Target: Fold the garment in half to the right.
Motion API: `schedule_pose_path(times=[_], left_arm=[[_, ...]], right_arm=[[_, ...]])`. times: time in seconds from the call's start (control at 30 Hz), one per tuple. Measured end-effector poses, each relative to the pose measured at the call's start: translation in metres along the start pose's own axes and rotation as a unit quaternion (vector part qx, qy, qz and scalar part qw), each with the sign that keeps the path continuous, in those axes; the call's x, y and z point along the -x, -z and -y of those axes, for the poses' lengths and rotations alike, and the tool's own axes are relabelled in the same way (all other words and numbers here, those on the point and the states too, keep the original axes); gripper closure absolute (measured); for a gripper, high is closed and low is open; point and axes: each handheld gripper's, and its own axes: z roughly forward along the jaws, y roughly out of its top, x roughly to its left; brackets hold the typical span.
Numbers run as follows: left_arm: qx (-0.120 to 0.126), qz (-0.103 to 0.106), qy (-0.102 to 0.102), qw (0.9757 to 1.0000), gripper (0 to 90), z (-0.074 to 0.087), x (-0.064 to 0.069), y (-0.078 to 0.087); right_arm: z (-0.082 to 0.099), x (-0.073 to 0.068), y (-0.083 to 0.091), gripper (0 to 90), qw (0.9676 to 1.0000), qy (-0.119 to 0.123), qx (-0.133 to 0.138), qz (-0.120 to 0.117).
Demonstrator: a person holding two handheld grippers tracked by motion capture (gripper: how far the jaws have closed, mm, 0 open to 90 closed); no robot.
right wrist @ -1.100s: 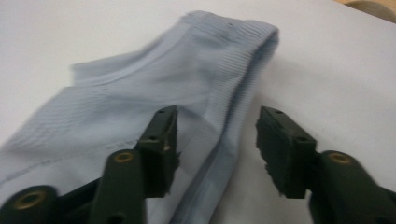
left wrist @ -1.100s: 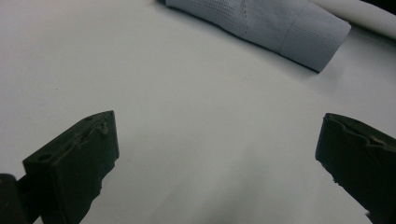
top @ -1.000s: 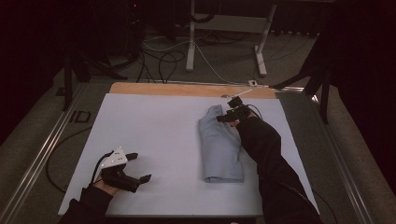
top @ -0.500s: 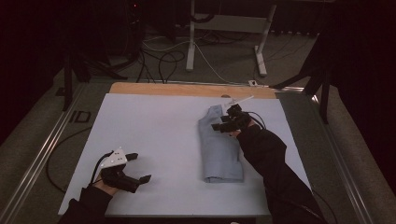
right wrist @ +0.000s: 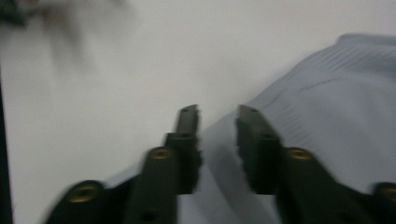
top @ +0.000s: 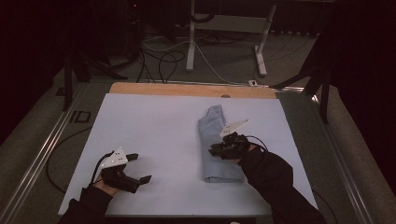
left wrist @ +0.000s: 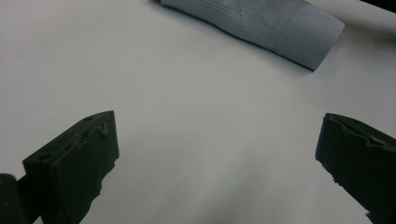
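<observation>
Folded pale-blue ribbed knit garment (top: 216, 144) lies lengthwise right of the middle of the white-covered table (top: 154, 126). Over its middle, our right claw (top: 219, 150) has just been narrowing, a small gap left, cloth beneath but nothing pinched. We should pinch one fold edge cleanly. Well left of the garment, our left claw (top: 139, 168) gapes wide, empty.

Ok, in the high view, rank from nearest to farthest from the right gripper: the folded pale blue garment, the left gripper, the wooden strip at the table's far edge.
1. Folded pale blue garment, directly under the right gripper.
2. Left gripper, across the white sheet to the left.
3. Wooden strip, along the far edge.
</observation>
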Motion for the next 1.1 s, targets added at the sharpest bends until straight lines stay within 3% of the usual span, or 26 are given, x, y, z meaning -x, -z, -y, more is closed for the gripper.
schedule_pose_path(times=[0.03, 0.1, 0.17, 0.27, 0.3, 0.47, 0.63, 0.77, 1.1], left_arm=[[0.002, 0.0, 0.002, 1.0, 0.5, 0.0, 0.0, 0.0], [0.003, 0.0, 0.002, 1.0, 0.5, 0.0, 0.0, 0.0], [0.002, 0.0, 0.003, 1.0, 0.5, 0.0, -0.001, 0.0], [0.003, -0.001, 0.005, 1.0, 0.5, 0.0, -0.001, 0.0], [0.002, -0.001, 0.003, 1.0, 0.5, 0.001, -0.001, 0.0], [0.004, 0.0, 0.005, 1.0, 0.4, 0.001, -0.002, 0.0], [0.004, 0.0, 0.004, 1.0, 0.5, 0.0, -0.001, 0.001], [0.006, 0.0, 0.007, 1.0, 0.4, 0.0, -0.001, 0.001], [0.004, 0.002, 0.005, 1.0, 0.5, 0.0, -0.001, 0.0]], right_arm=[[0.0, 0.0, 0.0, 80.8, 1.0, 0.0, 0.0, 0.0], [0.005, -0.006, 0.0, 89.9, 1.0, 0.004, -0.005, -0.005], [0.009, -0.007, -0.001, 90.0, 0.9998, 0.018, -0.007, -0.01], [0.013, -0.007, -0.007, 90.0, 0.9997, 0.014, -0.012, -0.017], [0.015, -0.006, -0.011, 90.0, 0.9994, 0.024, -0.018, -0.018], [0.029, -0.007, -0.026, 90.0, 0.9983, 0.021, -0.037, -0.039], [0.037, -0.011, -0.035, 90.0, 0.9973, 0.023, -0.054, -0.045], [0.041, -0.012, -0.037, 90.0, 0.9972, 0.015, -0.053, -0.05], [0.048, -0.021, -0.04, 90.0, 0.9955, 0.023, -0.052, -0.076]])
